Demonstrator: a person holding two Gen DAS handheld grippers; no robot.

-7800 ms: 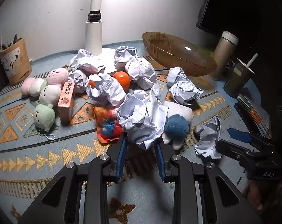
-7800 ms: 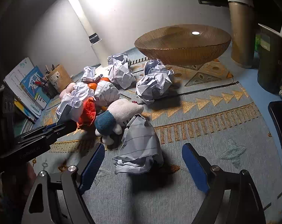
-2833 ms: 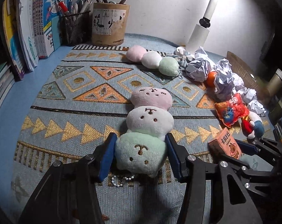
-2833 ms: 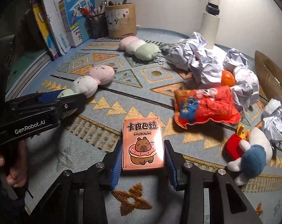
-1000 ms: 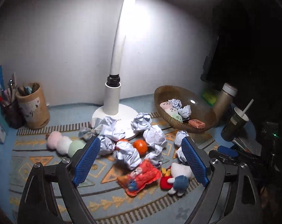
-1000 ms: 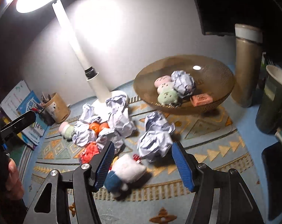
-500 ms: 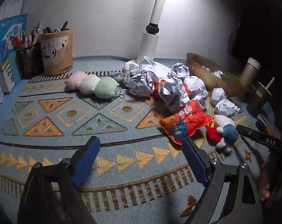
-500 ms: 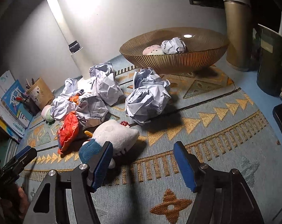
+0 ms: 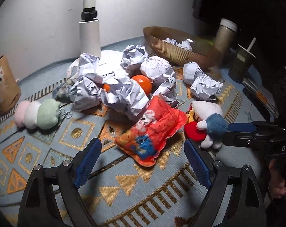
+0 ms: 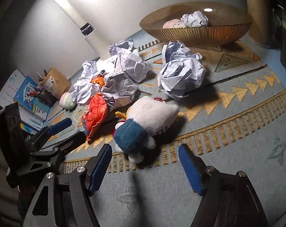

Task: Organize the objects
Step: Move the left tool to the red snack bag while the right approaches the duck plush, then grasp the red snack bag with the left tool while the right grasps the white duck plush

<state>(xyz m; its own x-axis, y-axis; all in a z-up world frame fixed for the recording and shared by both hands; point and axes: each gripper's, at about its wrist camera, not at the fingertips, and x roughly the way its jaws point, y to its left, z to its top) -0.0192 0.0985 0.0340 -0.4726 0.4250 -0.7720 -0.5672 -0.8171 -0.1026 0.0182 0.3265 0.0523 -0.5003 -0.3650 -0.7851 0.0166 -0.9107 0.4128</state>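
A red plush pouch (image 9: pixel 152 130) lies on the patterned mat just ahead of my left gripper (image 9: pixel 141 157), which stands open and empty, its blue pads to either side of the pouch's near end without touching it. To the right lies a white plush toy with a blue cap (image 9: pixel 209 117). In the right wrist view the same plush toy (image 10: pixel 152 117) lies just in front of my right gripper (image 10: pixel 144 160), open and holding nothing. The red pouch (image 10: pixel 95 111) is to its left, with the left gripper (image 10: pixel 57 130) beside it. The right gripper (image 9: pixel 237 130) reaches in beside the toy's cap.
Several crumpled paper balls (image 9: pixel 124 94) and two oranges (image 9: pixel 142 83) are heaped behind the pouch by the lamp base (image 9: pixel 90 34). A ribbed bowl (image 10: pixel 196 30) at the back right holds a paper ball and a pink plush. A three-ball plush (image 9: pixel 37 113) lies at the left. Cups (image 9: pixel 241 60) stand at the far right.
Both grippers have come down from high above the mat to just over it. The left now faces the red pouch, the right the white plush toy.
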